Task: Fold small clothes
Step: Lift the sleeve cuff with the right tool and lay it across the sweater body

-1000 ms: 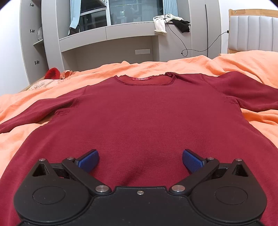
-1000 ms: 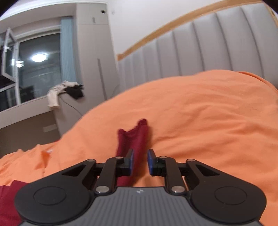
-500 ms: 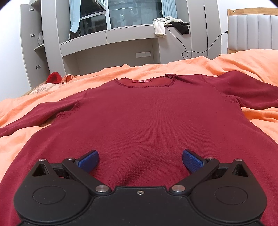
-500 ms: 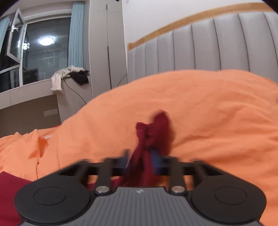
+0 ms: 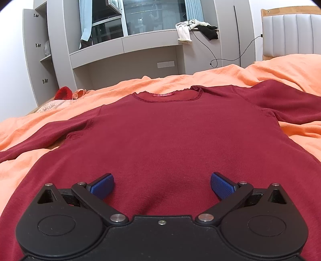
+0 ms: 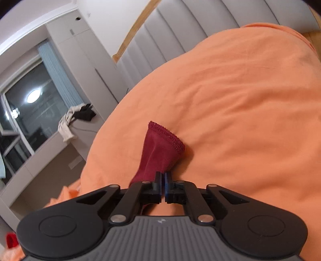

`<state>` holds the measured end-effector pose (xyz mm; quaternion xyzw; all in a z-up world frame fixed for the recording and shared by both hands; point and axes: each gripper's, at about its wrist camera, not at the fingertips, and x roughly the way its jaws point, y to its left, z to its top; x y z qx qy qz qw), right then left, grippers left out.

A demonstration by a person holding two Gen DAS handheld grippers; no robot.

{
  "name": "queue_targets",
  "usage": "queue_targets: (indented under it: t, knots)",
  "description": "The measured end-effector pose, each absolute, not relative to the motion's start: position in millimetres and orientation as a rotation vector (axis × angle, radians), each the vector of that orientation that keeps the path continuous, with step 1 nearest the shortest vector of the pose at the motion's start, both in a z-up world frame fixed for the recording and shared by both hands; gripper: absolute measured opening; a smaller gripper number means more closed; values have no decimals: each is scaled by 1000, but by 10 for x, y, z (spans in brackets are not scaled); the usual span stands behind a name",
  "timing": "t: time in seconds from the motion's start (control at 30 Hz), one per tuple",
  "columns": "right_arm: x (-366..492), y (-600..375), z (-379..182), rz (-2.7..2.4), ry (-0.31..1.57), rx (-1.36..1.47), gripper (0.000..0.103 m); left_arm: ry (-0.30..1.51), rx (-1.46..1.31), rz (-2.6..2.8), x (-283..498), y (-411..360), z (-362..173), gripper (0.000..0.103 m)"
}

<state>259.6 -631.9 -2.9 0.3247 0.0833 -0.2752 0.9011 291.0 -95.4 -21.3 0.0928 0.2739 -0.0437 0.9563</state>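
A dark red long-sleeved top (image 5: pixel 170 136) lies flat on the orange bedspread (image 5: pixel 280 66), neckline away from me, sleeves spread to both sides. My left gripper (image 5: pixel 162 183) is open, its blue pads wide apart over the lower body of the top. My right gripper (image 6: pixel 163 178) is shut on the end of the right sleeve (image 6: pixel 160 148); the cuff sticks up past the closed pads and is lifted off the bedspread (image 6: pixel 240 100).
A grey padded headboard (image 6: pixel 180 36) stands behind the bed on the right. A grey wall unit with a window (image 5: pixel 152 18) and loose clothes on its ledge (image 5: pixel 188 30) lies beyond the bed. A small red item (image 5: pixel 63 92) and pale cloth sit at the far left.
My right gripper has closed fully on the sleeve end and lifted and tilted with it. My left gripper stays open over the top, shifted slightly.
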Motion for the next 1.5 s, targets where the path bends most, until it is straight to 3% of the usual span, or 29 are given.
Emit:
queue_targets:
  t: [0.13,0.23,0.27,0.33,0.4,0.5,0.57,0.63,0.73,1.07,1.3,1.5]
  knots:
    - [2511,-6328,-22,-582,166,685,3,550,197,-86,2900,-963,-216,103]
    - [2498,-6346,-22,-565,171,726,13,551,196,-86,2900,-967,-216,103]
    - [2545,-6353,-7,-558,178,723,19,552,195,-86,2898,-967,-215,103]
    - [2598,-6363,-17,-552,168,720,52,552,194,-86,2899,-968,-215,103]
    - [2634,-6394,-15,-538,138,731,57,552,194,-86,2896,-967,-214,103]
    - [2749,-6433,15,-622,134,683,50,554,192,-87,2900,-964,-213,103]
    - [2823,-6485,-7,-656,136,688,40,555,190,-88,2897,-962,-211,103]
    - [2872,-6521,-46,-687,131,689,19,557,184,-90,2904,-949,-202,103]
    - [2906,-6527,-53,-674,126,717,8,569,167,-98,2921,-919,-170,103]
    - [3190,-5628,791,-428,59,516,7,574,81,-113,2965,-706,150,103]
    - [3628,-4377,1413,-129,55,349,7,624,-45,-28,3099,-241,298,103]
    - [3832,-3187,1563,118,91,260,7,607,-230,48,3165,344,463,102]
